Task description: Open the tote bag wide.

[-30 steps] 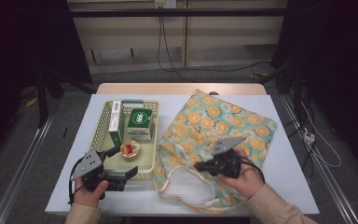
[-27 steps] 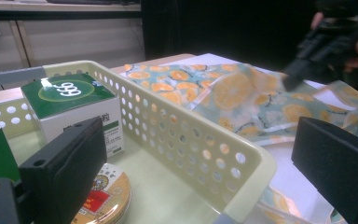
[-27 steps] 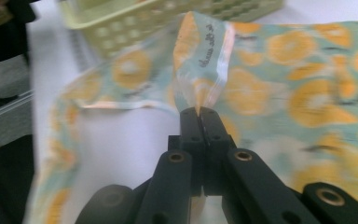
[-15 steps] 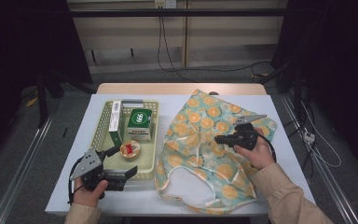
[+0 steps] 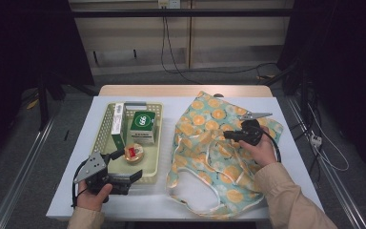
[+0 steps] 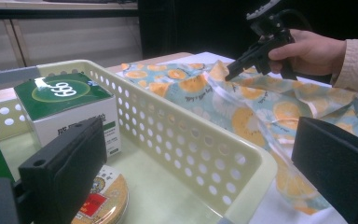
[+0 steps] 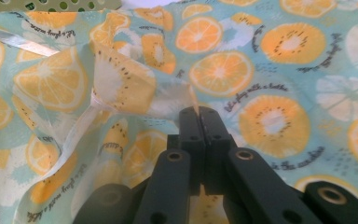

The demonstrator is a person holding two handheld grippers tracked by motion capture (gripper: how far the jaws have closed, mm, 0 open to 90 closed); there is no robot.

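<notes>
While my right hand (image 5: 262, 148) reaches in from the lower right of the high view, forearm angled up toward the centre, my right gripper (image 5: 229, 135) has its jaws clamped together on a raised fold of the fruit-print bag (image 5: 209, 157). Since half a second ago that gripper has hardly moved; the fold stays lifted. My left gripper (image 5: 132, 176) rests at the lower left, jaws apart, beside the basket (image 5: 106, 125). The bag lies on the right half of the table (image 5: 295, 162), long axis running from lower centre to upper right, handles toward the bottom edge.
</notes>
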